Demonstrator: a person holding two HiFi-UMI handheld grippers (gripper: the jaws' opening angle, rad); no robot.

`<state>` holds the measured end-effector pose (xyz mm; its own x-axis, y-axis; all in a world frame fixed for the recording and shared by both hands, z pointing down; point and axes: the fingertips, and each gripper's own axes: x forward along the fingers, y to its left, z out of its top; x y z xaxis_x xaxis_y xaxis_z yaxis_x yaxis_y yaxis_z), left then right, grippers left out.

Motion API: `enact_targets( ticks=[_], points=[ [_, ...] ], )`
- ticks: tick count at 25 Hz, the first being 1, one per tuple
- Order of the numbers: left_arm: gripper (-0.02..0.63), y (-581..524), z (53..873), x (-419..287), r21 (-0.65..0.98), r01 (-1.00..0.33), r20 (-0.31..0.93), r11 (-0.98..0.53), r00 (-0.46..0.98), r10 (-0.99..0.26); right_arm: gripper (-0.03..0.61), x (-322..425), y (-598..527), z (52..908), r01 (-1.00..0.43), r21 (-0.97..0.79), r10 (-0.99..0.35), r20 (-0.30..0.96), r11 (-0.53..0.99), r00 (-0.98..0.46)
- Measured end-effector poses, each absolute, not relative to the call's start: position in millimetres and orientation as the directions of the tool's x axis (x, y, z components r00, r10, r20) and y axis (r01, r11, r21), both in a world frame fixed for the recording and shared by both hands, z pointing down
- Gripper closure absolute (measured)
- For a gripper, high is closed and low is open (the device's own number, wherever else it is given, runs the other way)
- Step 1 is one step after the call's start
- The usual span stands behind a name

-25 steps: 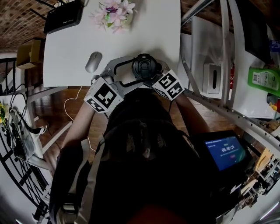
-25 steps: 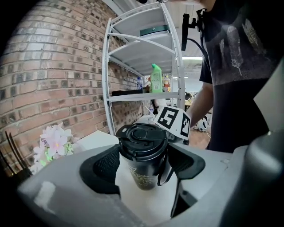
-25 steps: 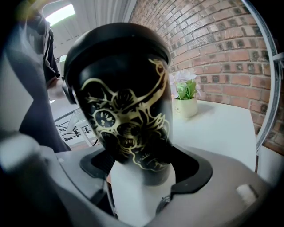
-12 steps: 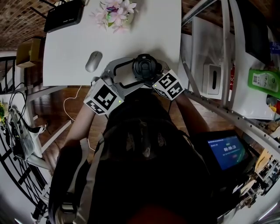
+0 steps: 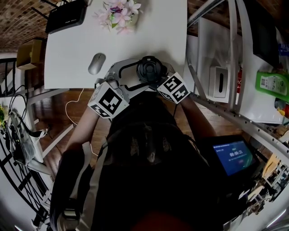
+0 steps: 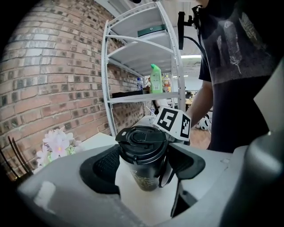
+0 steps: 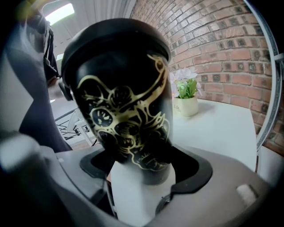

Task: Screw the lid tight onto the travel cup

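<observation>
The left hand-held gripper (image 6: 143, 166) is closed from both sides on the lid (image 6: 142, 138), its dark pads pressing the lid's rim where it meets the top of the cup. The lid is black with a flip tab on top, and it sits level on the cup's mouth. A thin strap loop (image 6: 167, 170) hangs down the cup's side, just inside the right-hand pad.

The right hand-held gripper (image 7: 142, 166) grips the travel cup (image 7: 122, 111) lower down, with its pads against the narrow bottom part of the body. The cup is black with a gold drawn pattern. The two grippers come in from opposite sides, so the right gripper's marker cube (image 6: 174, 124) shows just behind the cup in the left gripper view.

In the head view the cup stands upright at the near edge of the white bench (image 5: 135, 45), right of that edge's middle and close to the person's body. Whether its base rests fully on the surface cannot be told.

A grey mouse (image 5: 96, 63) lies near the same edge, left of the cup and apart from it. A pot of pale pink flowers (image 5: 118, 13) stands at the far edge, and a flat black box (image 5: 66, 16) sits at the far left corner.

Off the bench's right edge is a white shelf rack (image 6: 142, 66) with a green bottle (image 6: 155, 79) on one shelf, against a brick wall (image 6: 44, 88). A small lit screen (image 5: 233, 156) shows at the person's right.
</observation>
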<state>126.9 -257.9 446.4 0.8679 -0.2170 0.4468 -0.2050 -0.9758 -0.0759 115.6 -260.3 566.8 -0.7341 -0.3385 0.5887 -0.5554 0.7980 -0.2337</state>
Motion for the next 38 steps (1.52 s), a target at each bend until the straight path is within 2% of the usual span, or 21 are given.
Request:
enact_targets(
  ticks=[15,20,26,31,38],
  points=[
    [0.262,-265.0,447.0,126.8,-0.071,-0.374,0.432,-0.925,0.824,-0.366,0.187,113.0,-267.5,569.2,-0.537,-0.227,-0.335,0.572,0.812,-0.749],
    [0.261,-259.1,442.2,133.3,-0.017,-0.345,0.403,-0.938,0.856,-0.322,0.186,128.3,-261.1,569.9,-0.565,-0.227,-0.352,0.586,0.793,-0.729],
    [0.259,-251.5,431.0,100.7,0.010,-0.358,0.403,-0.934,0.856,-0.324,0.187,122.7,-260.8,572.5,-0.545,-0.181,-0.332,0.625,0.819,-0.706],
    [0.259,-254.1,423.4,61.1,-0.015,-0.417,0.414,-0.909,0.825,-0.385,0.167,138.1,-257.8,571.7,-0.534,-0.180,-0.312,0.643,0.826,-0.699],
    [0.262,-262.3,403.0,0.4,-0.038,-0.548,0.360,-0.836,0.773,-0.523,0.149,179.6,-225.0,555.0,-0.631,-0.229,-0.332,0.692,0.741,-0.641]
  ],
)
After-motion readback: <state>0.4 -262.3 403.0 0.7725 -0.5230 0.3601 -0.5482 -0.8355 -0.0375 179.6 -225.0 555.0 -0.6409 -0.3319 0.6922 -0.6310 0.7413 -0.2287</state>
